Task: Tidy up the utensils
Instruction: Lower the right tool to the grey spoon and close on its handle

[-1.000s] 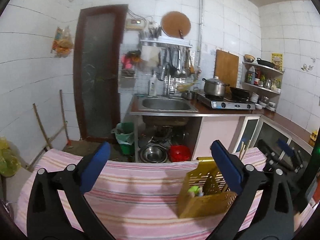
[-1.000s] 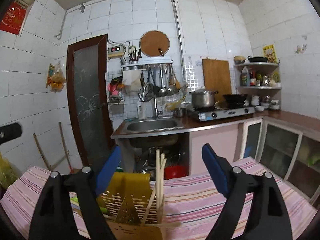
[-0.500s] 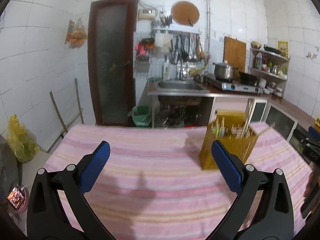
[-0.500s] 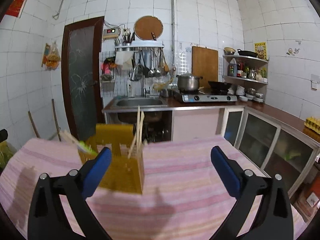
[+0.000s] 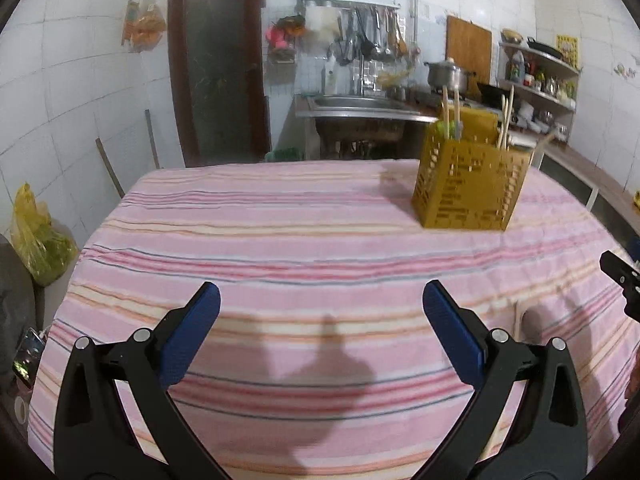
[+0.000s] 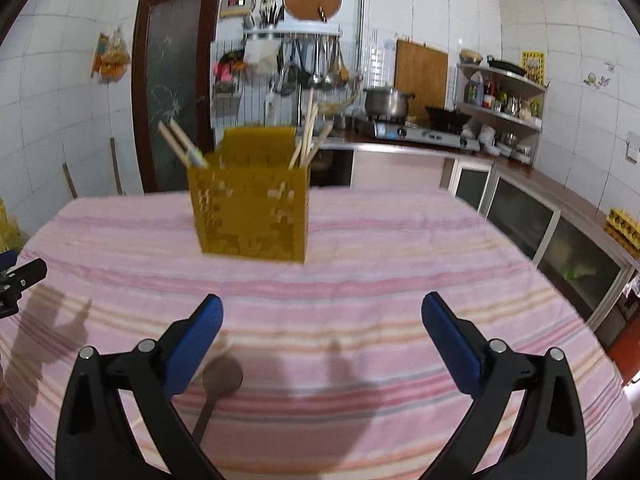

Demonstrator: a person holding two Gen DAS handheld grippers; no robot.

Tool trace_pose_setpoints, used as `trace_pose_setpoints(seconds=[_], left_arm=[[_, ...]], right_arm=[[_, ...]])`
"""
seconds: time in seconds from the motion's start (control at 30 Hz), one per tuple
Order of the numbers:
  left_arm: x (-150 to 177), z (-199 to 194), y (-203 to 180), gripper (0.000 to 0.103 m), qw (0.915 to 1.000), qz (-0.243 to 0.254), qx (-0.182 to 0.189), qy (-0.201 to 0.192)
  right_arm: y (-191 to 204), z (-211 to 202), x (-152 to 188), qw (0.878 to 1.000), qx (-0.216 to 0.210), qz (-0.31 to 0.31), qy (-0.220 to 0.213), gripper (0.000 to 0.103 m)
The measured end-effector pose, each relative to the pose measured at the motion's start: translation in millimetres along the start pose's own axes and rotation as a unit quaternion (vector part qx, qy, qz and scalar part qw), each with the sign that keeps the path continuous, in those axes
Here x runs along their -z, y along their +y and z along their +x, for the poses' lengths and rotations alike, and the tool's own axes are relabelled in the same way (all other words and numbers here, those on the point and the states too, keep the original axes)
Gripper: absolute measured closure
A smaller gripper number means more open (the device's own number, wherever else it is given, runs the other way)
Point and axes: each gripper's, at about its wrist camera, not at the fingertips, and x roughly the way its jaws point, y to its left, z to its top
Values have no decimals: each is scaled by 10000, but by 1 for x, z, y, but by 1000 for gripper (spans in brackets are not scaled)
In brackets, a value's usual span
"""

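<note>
A yellow perforated utensil holder point(image 5: 468, 184) point(image 6: 252, 208) stands on the pink striped tablecloth point(image 5: 280, 240), with pale chopsticks point(image 6: 308, 136) sticking out of it. My left gripper point(image 5: 320, 300) hangs open over the cloth, well short of the holder and to its left, nothing between its fingers. My right gripper point(image 6: 322, 308) is open too, with the holder ahead and slightly left. A brown wooden spoon point(image 6: 222, 376) lies on the cloth by the right gripper's left finger, its handle partly hidden. Each gripper shows at the edge of the other's view.
Behind the table are a steel sink point(image 5: 360, 104), a stove with a pot point(image 6: 388, 100) and glass-fronted cabinets point(image 6: 520, 216) along the right. A dark door point(image 5: 216, 60) and a yellow bag point(image 5: 36, 236) on the floor are at the left.
Both grippers have drawn back from the holder and sunk toward the cloth. The holder, close between the right fingers before, now stands farther off. The spoon has come into view.
</note>
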Motion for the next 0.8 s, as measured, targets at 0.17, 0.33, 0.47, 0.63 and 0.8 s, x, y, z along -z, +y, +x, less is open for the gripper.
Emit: trace_pose_setpoints(seconds=[0.17, 0.33, 0.47, 0.63, 0.8], left_arm=[[10, 9, -2, 5, 9999, 71, 3, 138], [14, 19, -2, 5, 9994, 11, 28, 335], [17, 21, -1, 5, 9992, -25, 71, 389], [18, 20, -6, 5, 9992, -1, 136, 389], [18, 21, -12, 5, 9988, 37, 213, 436]], right_arm=[[11, 14, 20, 9988, 135, -73, 456, 6], [28, 29, 35, 9951, 7, -64, 988, 7], [51, 35, 48, 9901, -87, -285, 1369, 22], [57, 44, 54, 9835, -315, -89, 1782, 49], [68, 44, 54, 9825, -361, -182, 1820, 78]])
